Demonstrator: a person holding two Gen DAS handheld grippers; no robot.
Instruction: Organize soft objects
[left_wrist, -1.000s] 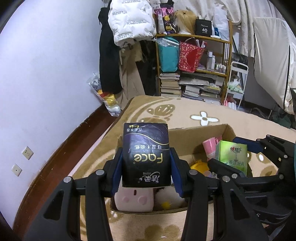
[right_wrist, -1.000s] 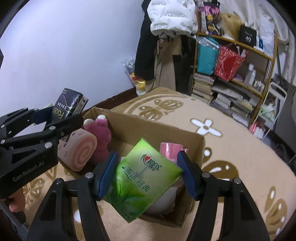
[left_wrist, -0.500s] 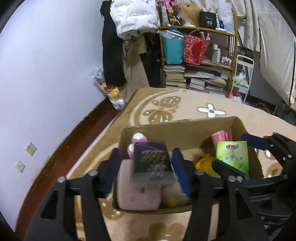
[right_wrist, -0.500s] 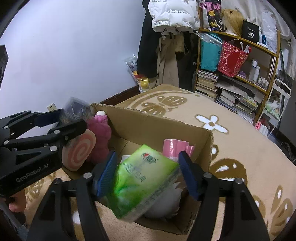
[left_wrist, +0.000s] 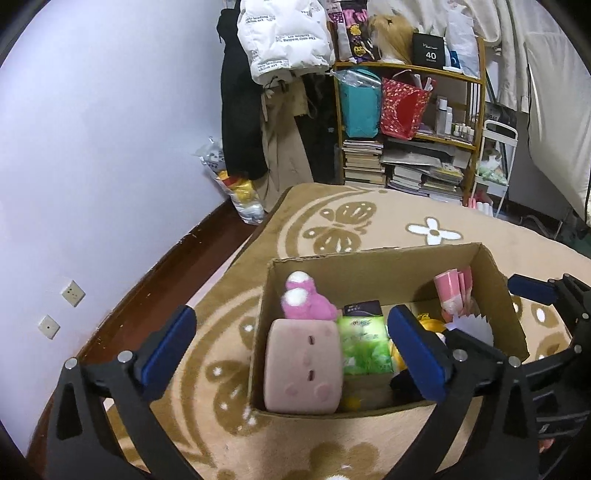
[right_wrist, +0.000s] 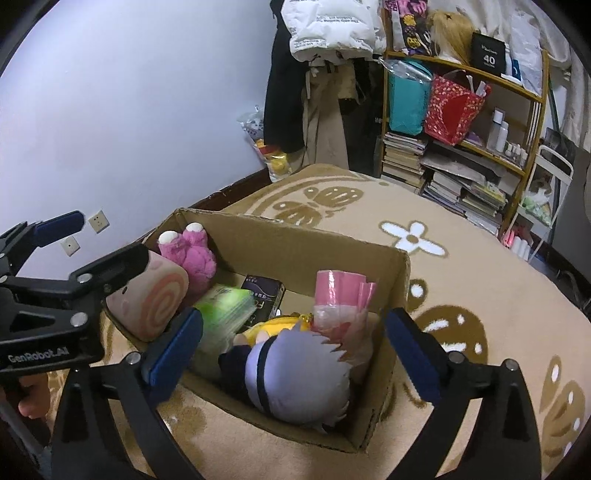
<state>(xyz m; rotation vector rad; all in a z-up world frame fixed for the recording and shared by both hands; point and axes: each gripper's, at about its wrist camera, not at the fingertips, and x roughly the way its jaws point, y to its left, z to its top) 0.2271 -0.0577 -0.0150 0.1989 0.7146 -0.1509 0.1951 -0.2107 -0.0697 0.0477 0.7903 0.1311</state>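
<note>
Gaping empty, left claw and right claw hover over the cardboard box; green pack seemingly inside.

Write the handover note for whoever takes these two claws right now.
Left claw: open, empty, over the box.
Right claw: open, empty, over the box too.
In the box: green tissue pack, black tissue pack, pink plush, roll pillow, doll, pink bags.
Done: both tissue packs are in.
Left: nothing loose shows on the rug; look around for more.
</note>
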